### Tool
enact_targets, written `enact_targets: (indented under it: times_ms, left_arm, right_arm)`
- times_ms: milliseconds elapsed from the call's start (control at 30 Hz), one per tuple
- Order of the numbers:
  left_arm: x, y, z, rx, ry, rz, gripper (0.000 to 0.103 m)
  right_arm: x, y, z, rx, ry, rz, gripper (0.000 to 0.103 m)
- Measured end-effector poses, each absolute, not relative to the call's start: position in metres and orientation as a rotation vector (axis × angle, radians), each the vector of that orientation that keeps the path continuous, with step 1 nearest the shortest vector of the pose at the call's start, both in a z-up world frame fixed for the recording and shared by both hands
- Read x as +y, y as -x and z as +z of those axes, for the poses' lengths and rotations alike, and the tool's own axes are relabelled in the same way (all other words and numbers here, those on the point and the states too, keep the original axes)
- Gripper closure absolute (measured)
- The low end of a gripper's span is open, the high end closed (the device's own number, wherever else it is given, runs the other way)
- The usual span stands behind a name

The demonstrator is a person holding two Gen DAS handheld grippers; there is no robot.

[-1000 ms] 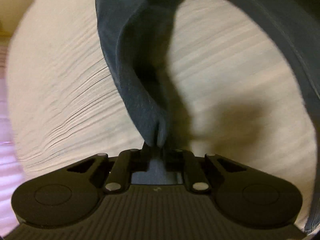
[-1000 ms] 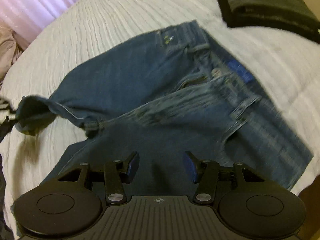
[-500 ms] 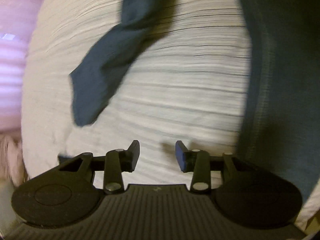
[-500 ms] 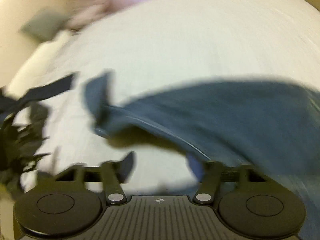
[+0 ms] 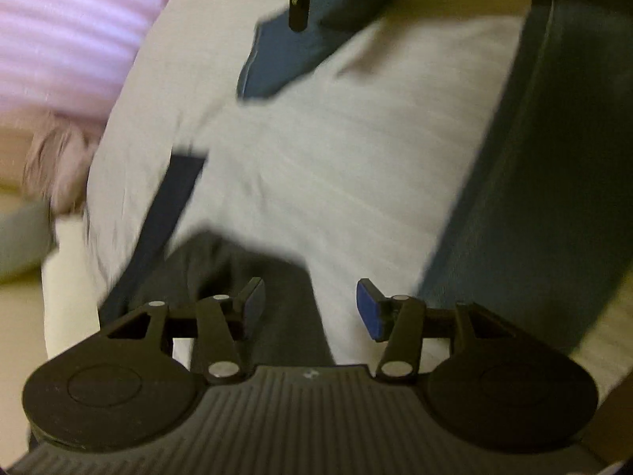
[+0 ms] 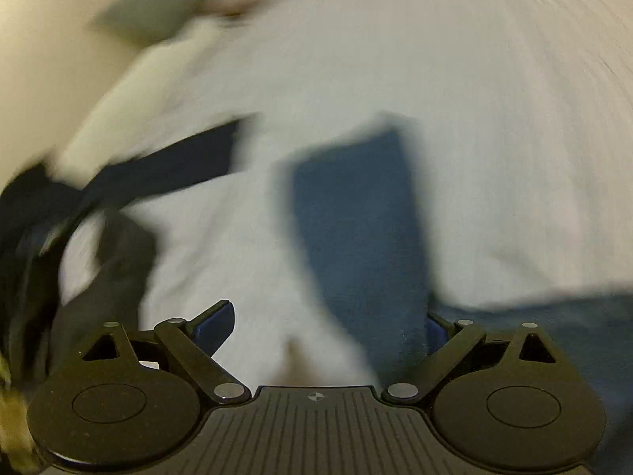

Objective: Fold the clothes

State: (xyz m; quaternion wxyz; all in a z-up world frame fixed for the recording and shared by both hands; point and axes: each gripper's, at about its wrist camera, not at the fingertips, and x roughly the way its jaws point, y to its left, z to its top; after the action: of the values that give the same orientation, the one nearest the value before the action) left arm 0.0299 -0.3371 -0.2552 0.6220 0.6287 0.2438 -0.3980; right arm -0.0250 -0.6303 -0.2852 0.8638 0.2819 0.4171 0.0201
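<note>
Jeans (image 6: 364, 221) lie on the white ribbed bedspread (image 6: 494, 138), one leg end stretching away just ahead of the right gripper (image 6: 330, 326), whose jaws are spread wide with nothing between them. In the left wrist view the denim (image 5: 526, 206) runs down the right side, and the left gripper (image 5: 310, 301) also stands open and empty, over dark clothing (image 5: 237, 273) nearby. Motion blur hides any labels or writing.
</note>
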Motion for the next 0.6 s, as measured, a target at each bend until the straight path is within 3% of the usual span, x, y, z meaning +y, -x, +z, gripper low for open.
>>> enact_targets:
  times_ms: [33, 67, 267, 433, 600]
  left_arm:
    - [-0.327, -0.032, -0.252, 0.585, -1.423, -0.889, 0.056]
    - [-0.318, -0.034, -0.249, 0.610, -1.399, -0.864, 0.056]
    - [-0.316, -0.055, -0.229, 0.640, -1.273, -0.796, 0.056]
    - [-0.349, -0.079, -0.219, 0.643, -1.147, -0.837, 0.054]
    - [-0.383, -0.096, -0.195, 0.651, -0.977, -0.850, 0.052]
  right_arm:
    - [-0.598, 0.024, -0.276, 0.883, -0.490, 0.130, 0.007]
    - [-0.565, 0.026, -0.273, 0.916, -0.380, 0.189, 0.000]
    - [-0.462, 0.070, -0.292, 1.025, 0.219, 0.407, 0.000]
    - [-0.450, 0.101, -0.302, 1.021, 0.399, 0.519, 0.000]
    - [-0.428, 0.118, -0.298, 0.891, 0.615, 0.574, 0.000]
